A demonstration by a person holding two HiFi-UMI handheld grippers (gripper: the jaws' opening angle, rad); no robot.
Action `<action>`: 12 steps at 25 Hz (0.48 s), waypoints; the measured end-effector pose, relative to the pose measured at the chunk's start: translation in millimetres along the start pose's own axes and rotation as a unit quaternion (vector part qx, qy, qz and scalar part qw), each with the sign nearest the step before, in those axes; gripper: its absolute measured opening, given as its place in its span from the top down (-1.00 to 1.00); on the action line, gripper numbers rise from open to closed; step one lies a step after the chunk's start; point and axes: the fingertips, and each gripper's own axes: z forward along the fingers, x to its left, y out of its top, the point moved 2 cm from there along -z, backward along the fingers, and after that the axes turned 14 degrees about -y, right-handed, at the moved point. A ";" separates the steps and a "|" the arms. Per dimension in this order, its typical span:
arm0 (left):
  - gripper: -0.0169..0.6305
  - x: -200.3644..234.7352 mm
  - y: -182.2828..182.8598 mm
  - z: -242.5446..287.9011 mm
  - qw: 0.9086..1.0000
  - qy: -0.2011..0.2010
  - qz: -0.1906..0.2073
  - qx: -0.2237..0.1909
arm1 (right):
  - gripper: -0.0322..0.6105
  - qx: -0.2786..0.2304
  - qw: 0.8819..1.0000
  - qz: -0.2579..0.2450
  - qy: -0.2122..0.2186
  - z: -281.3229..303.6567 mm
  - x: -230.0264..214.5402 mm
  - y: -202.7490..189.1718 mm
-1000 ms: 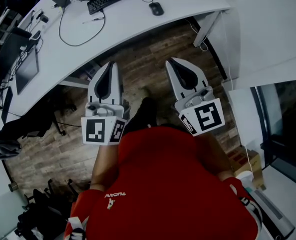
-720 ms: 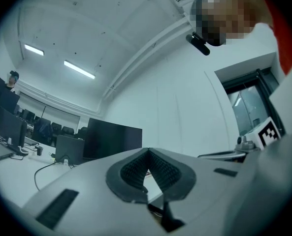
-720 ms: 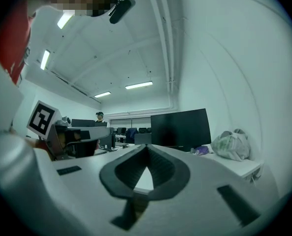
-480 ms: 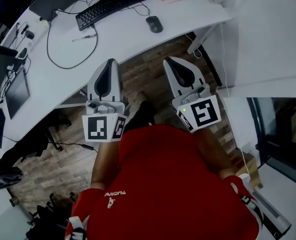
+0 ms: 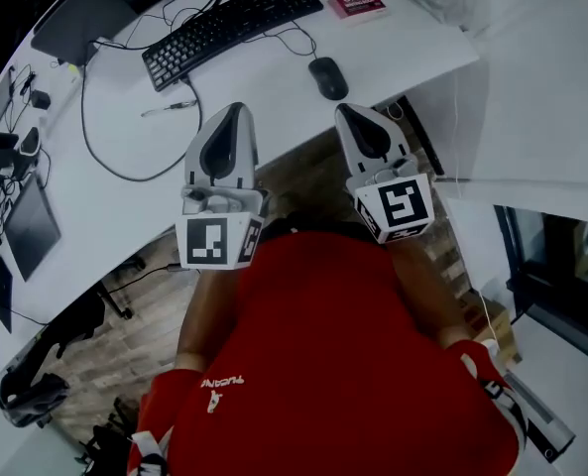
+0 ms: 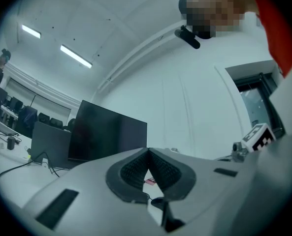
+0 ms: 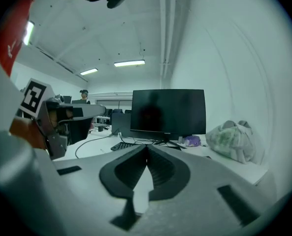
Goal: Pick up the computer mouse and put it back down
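Observation:
The black computer mouse lies on the white desk, right of the black keyboard, with its cable running up to the keyboard. My right gripper hovers at the desk's front edge, just short of the mouse, its jaws shut and empty. My left gripper is level beside it, over the desk edge below the keyboard, also shut on nothing. In the left gripper view the tips meet, and the mouse shows low through the gap behind them. In the right gripper view the tips touch.
A red-and-white box and a plastic bag sit at the desk's far right. A dark monitor stands behind the keyboard. A loose cable, a pen and a tablet lie to the left. Wooden floor lies under the desk.
Both grippers have travelled forward from over the floor to the desk's front edge. The mouse and keyboard now lie much closer to them. Both pairs of jaws stayed shut.

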 end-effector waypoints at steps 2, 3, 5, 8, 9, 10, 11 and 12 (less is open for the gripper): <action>0.92 10.9 -5.9 10.7 1.000 -0.007 -0.001 -0.002 | 0.88 0.015 1.000 -0.004 -0.007 18.2 -1.8 -10.3; 0.92 16.1 -9.1 15.6 1.000 -0.009 -0.003 -0.002 | 0.79 0.024 1.000 -0.005 -0.009 26.8 -2.6 -16.1; 0.92 25.3 -15.9 24.2 1.000 -0.011 -0.006 0.001 | 0.71 0.044 0.999 -0.007 -0.014 42.6 -4.9 -29.1; 0.92 34.2 -25.7 33.9 1.000 -0.013 -0.010 0.009 | 0.59 0.076 0.997 -0.015 -0.024 62.0 -10.1 -50.9; 0.92 36.6 -28.8 36.5 1.000 -0.013 -0.011 0.012 | 0.55 0.087 0.996 -0.018 -0.027 68.0 -12.3 -58.5; 0.92 39.2 -32.0 39.0 1.000 -0.011 -0.012 0.016 | 0.49 0.099 0.994 -0.021 -0.028 74.1 -14.4 -66.2; 0.92 41.8 -35.4 41.3 1.000 -0.008 -0.014 0.019 | 0.43 0.111 0.993 -0.023 -0.029 80.4 -16.3 -74.1; 0.92 44.4 -38.9 43.3 1.000 -0.004 -0.016 0.022 | 0.37 0.124 0.992 -0.026 -0.028 86.9 -17.9 -82.2</action>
